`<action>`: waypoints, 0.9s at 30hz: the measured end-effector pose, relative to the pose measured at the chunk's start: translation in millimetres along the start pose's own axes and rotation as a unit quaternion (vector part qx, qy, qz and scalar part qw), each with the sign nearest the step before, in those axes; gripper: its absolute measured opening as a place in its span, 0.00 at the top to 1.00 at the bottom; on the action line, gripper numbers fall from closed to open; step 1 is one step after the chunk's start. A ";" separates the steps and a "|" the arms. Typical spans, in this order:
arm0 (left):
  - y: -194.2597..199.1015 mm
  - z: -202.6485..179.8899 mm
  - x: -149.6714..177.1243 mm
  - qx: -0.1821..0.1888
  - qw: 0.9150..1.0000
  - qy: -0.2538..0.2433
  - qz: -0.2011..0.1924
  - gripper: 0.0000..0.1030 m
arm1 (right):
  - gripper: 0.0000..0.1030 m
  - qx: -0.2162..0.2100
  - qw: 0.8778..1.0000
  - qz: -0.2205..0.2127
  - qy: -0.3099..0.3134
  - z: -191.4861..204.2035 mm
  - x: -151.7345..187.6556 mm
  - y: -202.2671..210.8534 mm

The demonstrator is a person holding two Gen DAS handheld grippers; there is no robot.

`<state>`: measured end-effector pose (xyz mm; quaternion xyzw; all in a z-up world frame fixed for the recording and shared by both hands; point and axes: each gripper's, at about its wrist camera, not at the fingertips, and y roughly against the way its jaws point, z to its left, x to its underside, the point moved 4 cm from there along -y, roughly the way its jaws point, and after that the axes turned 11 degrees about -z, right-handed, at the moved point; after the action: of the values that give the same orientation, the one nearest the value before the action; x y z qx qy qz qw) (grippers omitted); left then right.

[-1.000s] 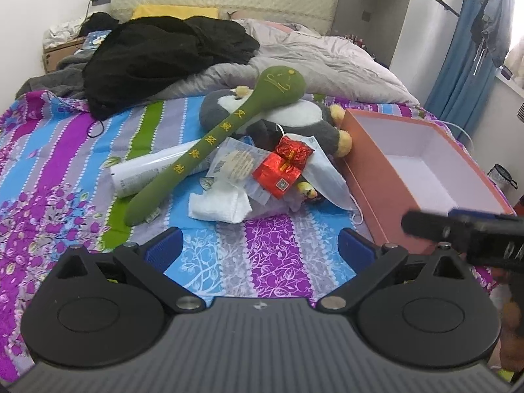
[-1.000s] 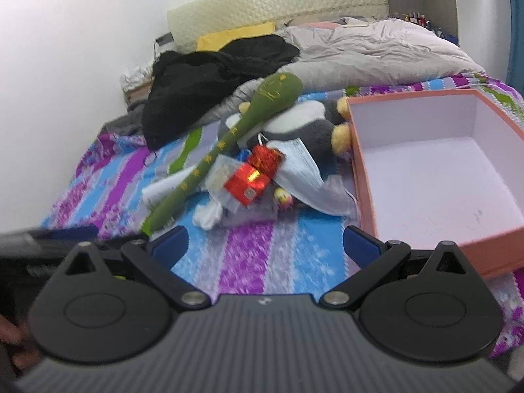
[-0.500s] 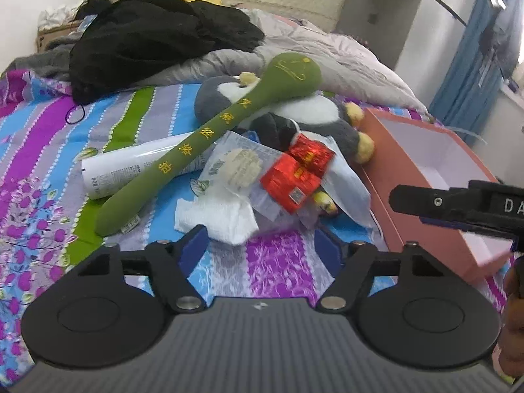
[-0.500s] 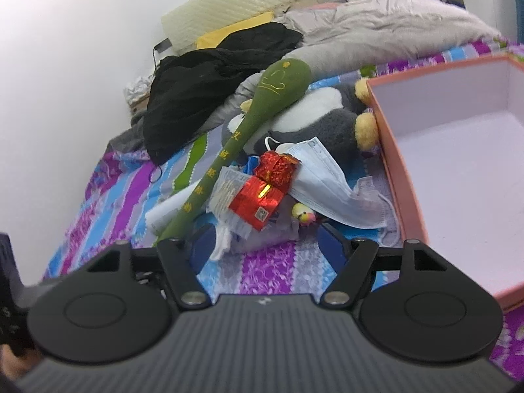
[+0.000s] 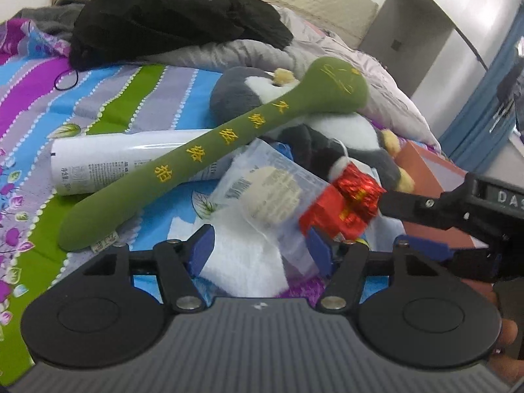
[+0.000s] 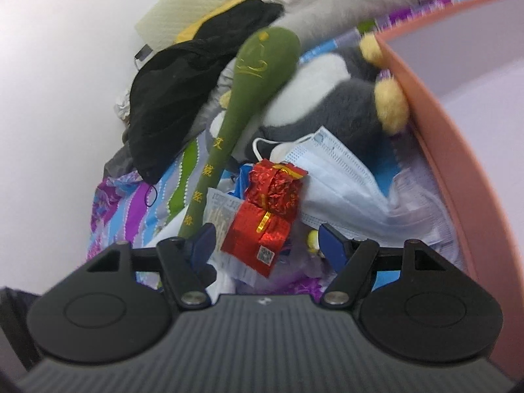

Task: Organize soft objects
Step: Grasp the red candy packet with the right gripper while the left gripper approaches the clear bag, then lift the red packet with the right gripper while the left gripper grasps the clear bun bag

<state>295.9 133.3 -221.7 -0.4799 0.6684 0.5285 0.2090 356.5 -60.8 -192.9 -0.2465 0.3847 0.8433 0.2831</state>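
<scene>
The left claw (image 5: 258, 250) has its two blue fingers spread apart, and nothing is held between them. Right in front of it, partly between the fingers, lies a soft white cloth (image 5: 244, 263) that looks fluffy, with a crinkly clear plastic bag (image 5: 268, 193) resting on top. Ahead and to the left of this claw is a long green plush stick (image 5: 203, 154) with a round head and yellow stitched letters; it lies slanted across a smooth white tube (image 5: 121, 160) and leans on a furry gray and white stuffed penguin (image 5: 330, 131). The right claw (image 6: 267, 242) also has its fingers spread apart and holds nothing. Just ahead of it, between the finger tips, sit two shiny red foil packets (image 6: 267, 213), one crumpled on top of a flatter one. A bit farther ahead and to the right is a thin, pleated white face mask (image 6: 334, 177), which lies against the penguin. To the right of the right claw is a big pink box (image 6: 435, 150) with stiff walls and a pale inside; the part that shows holds nothing. Everything rests on a bed (image 5: 29, 111) with a striped, flowery sheet. Far ahead of both claws are a heap of black clothes (image 5: 170, 16) and a puffy gray blanket (image 5: 376, 75).
</scene>
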 end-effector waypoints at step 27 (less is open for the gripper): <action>-2.1 8.6 -8.6 0.058 0.993 0.097 -0.022 0.93 | 0.93 0.016 0.997 0.007 -0.070 6.0 -2.0 -26.9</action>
<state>299.6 144.7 -219.1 -0.5303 0.7043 0.4352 0.1825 374.7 -42.1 -201.8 -0.1796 0.3791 0.8542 0.3072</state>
